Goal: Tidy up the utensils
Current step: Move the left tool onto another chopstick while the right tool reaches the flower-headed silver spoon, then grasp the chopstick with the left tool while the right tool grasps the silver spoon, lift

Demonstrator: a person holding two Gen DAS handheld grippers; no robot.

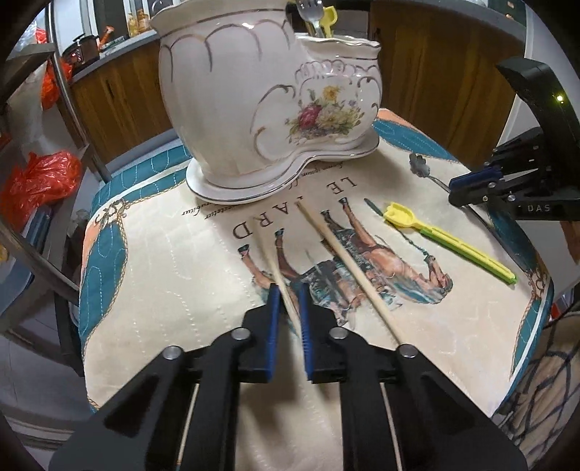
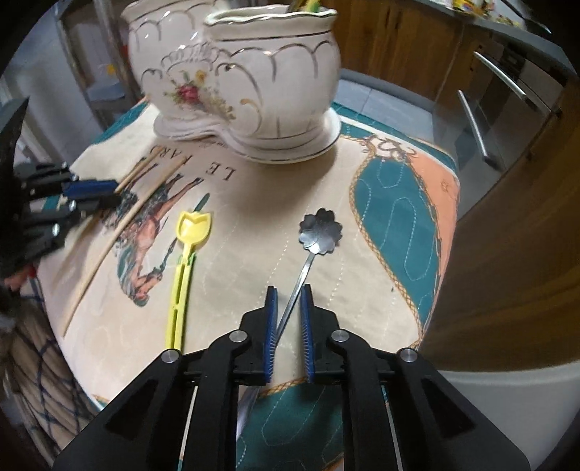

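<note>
Both tools clench a pick: left tool (image 1: 289, 290) a pale wooden chopstick (image 1: 279, 275), right tool (image 2: 289, 291) a flower-bowled metal spoon (image 2: 320, 232); next comes lifting each toward the white floral ceramic holder (image 1: 261, 94).

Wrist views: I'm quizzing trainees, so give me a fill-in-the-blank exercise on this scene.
1. The left gripper is shut on a ____.
2. The right gripper grips the handle of the flower-shaped ____.
3. The yellow scoop lies on the ____.
4. A fork stands in the ceramic ____.

Missing: chopstick; spoon; cloth; holder
</note>
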